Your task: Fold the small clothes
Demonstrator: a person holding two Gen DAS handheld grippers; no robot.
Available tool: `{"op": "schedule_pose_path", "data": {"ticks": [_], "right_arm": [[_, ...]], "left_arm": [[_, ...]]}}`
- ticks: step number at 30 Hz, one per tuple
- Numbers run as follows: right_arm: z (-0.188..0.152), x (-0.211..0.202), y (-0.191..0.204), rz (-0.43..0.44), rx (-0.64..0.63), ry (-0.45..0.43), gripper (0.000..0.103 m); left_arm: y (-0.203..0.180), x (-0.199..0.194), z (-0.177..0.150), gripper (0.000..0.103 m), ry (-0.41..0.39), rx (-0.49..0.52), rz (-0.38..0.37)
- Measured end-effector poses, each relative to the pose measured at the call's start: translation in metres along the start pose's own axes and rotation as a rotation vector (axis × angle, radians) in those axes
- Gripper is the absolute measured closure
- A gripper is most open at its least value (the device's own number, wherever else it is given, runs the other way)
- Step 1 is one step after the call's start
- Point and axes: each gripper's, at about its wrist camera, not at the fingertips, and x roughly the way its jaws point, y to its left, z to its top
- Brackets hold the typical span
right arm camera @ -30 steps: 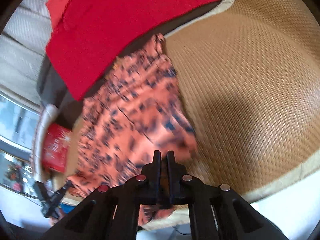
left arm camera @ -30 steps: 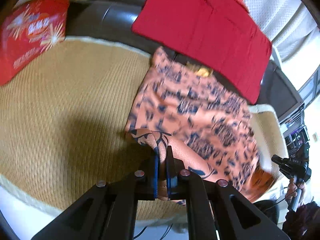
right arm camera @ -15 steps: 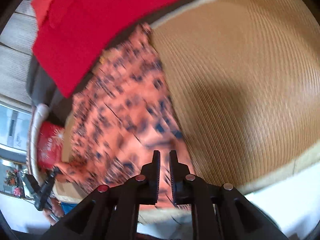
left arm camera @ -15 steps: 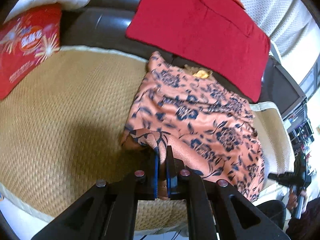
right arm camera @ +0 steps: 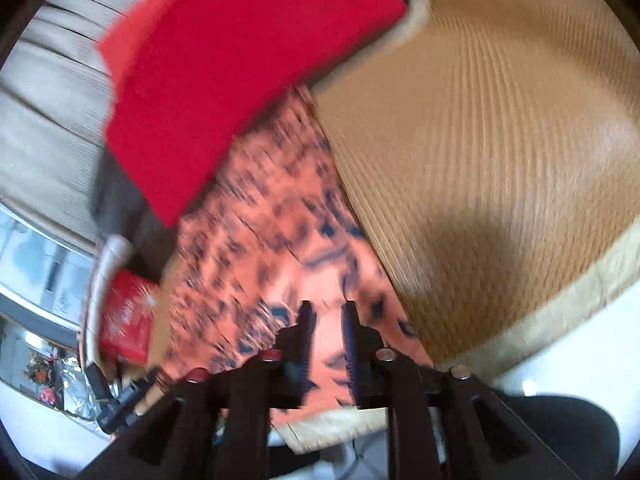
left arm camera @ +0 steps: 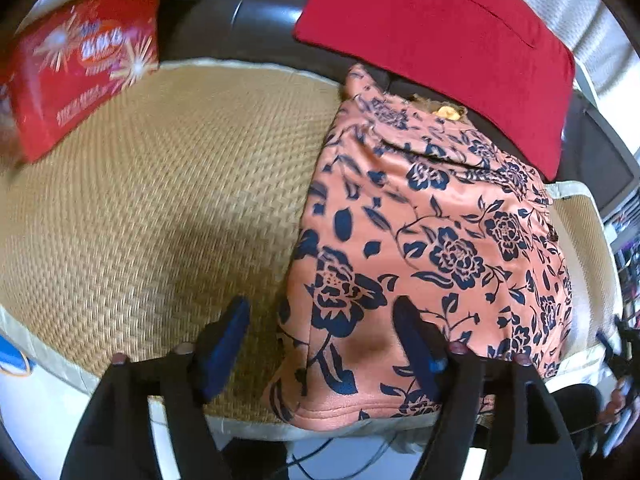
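Note:
An orange garment with a dark blue flower print lies spread on a woven straw mat. Its near hem hangs at the mat's front edge. My left gripper is open wide and empty, its fingers over the garment's near left corner. In the blurred right wrist view the same garment lies below my right gripper, whose fingers stand slightly apart with nothing between them.
A red cushion leans on the dark sofa back behind the garment, also in the right wrist view. A red printed box stands at the mat's far left. The mat stretches to the right of the garment.
Both grippers have let go of the garment. The left opened wide and the folded corner it held now lies flat. The right opened slightly and is moving, blurring its view.

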Motion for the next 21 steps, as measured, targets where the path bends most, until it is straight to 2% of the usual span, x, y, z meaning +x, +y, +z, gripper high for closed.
{"op": "schedule_pose_path", "data": {"ticks": [1, 3, 6, 10, 11, 15, 18, 20, 21], "right_arm": [[-0.002, -0.005, 0.0, -0.016, 0.003, -0.03, 0.0], [-0.003, -0.005, -0.001, -0.066, 0.01, -0.049, 0.0], [-0.005, 0.016, -0.011, -0.122, 0.034, 0.083, 0.004], [-0.011, 0.044, -0.018, -0.191, 0.066, 0.18, 0.022], [-0.011, 0.049, -0.021, -0.2, 0.08, 0.197, 0.023], [-0.024, 0.069, -0.035, -0.277, 0.112, 0.212, 0.026], [-0.033, 0.081, -0.039, -0.266, 0.123, 0.248, 0.027], [-0.036, 0.082, -0.035, -0.289, 0.087, 0.244, 0.03], [-0.038, 0.082, -0.032, -0.298, 0.064, 0.244, 0.036]], "left_arm": [[0.003, 0.002, -0.001, 0.025, 0.016, -0.001, 0.0], [0.006, 0.006, -0.003, 0.025, 0.041, 0.004, 0.02], [0.009, 0.011, -0.006, 0.025, 0.08, 0.006, 0.028], [0.008, 0.018, -0.008, 0.025, 0.123, 0.012, 0.016], [0.007, 0.021, -0.009, 0.025, 0.141, 0.017, 0.016], [0.001, 0.026, -0.013, 0.024, 0.172, 0.058, 0.036], [-0.006, 0.032, -0.015, 0.024, 0.184, 0.08, 0.038], [-0.008, 0.031, -0.016, 0.024, 0.177, 0.081, 0.03], [-0.009, 0.031, -0.015, 0.025, 0.173, 0.079, 0.016]]}}
